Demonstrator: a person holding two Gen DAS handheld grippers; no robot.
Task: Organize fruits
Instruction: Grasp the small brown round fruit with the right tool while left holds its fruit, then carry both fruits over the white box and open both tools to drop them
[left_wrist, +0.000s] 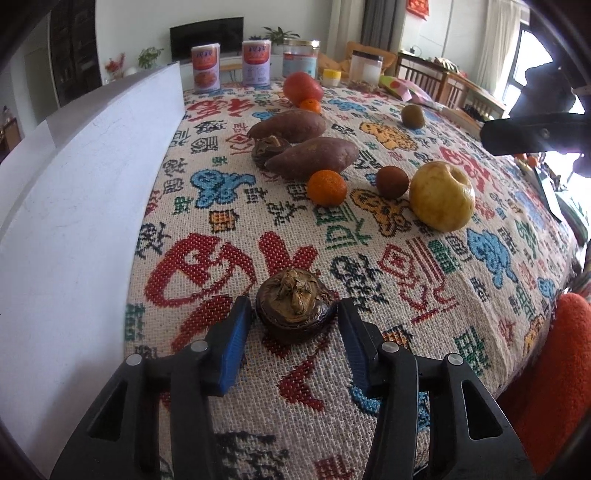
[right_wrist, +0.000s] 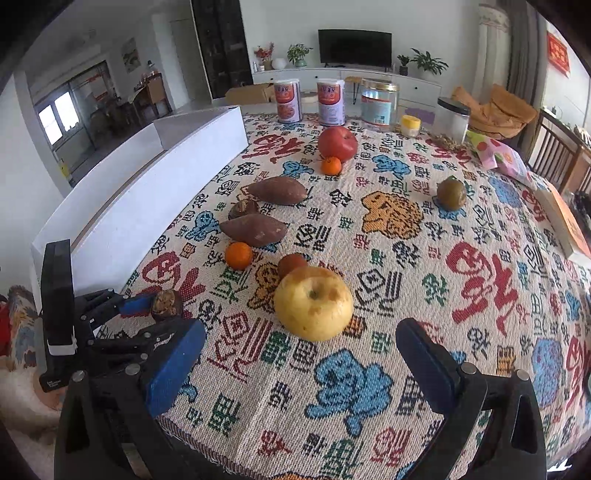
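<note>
My left gripper (left_wrist: 293, 319) has its blue pads around a dark brown water chestnut (left_wrist: 293, 308) on the patterned tablecloth; the pads touch or nearly touch its sides. It also shows in the right wrist view (right_wrist: 167, 303). My right gripper (right_wrist: 301, 354) is open and empty, just in front of a yellow apple (right_wrist: 313, 303). Beyond lie a small brown fruit (right_wrist: 291, 264), an orange (right_wrist: 238, 254), two sweet potatoes (right_wrist: 254, 229) (right_wrist: 277, 189), another chestnut (right_wrist: 243, 208), a red apple (right_wrist: 337, 143), a second orange (right_wrist: 331, 165) and a green-brown fruit (right_wrist: 451, 192).
A long white box (right_wrist: 147, 192) runs along the table's left edge. Cans (right_wrist: 288, 100) (right_wrist: 331, 101), jars (right_wrist: 379, 103) (right_wrist: 451, 116) and a small yellow cup (right_wrist: 410, 125) stand at the far edge. A book (right_wrist: 565, 221) and a colourful bag (right_wrist: 498, 155) lie at the right.
</note>
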